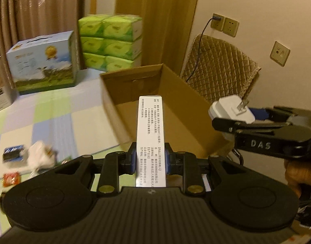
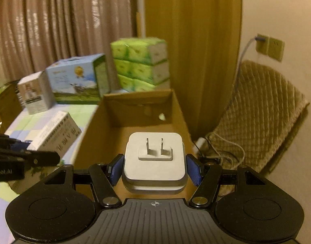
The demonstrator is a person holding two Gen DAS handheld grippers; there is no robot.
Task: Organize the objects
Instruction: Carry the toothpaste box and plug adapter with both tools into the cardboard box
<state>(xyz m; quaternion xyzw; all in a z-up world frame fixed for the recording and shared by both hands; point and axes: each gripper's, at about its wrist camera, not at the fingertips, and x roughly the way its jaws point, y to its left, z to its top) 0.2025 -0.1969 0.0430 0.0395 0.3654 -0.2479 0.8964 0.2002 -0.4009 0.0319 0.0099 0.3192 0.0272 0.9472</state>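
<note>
- Left gripper (image 1: 151, 158): blue pads pinching a slim white printed carton (image 1: 151, 140) on its narrow sides, carton held above the near end of an open brown cardboard box (image 1: 175, 93).
- Right gripper (image 2: 154, 167): pads clamped on a white square two-prong plug adapter (image 2: 154, 158), prongs facing up, also over the box.
- Box sits on a pastel checked tablecloth (image 1: 53, 122), stacked green tissue packs (image 1: 110, 40) behind it.
</note>
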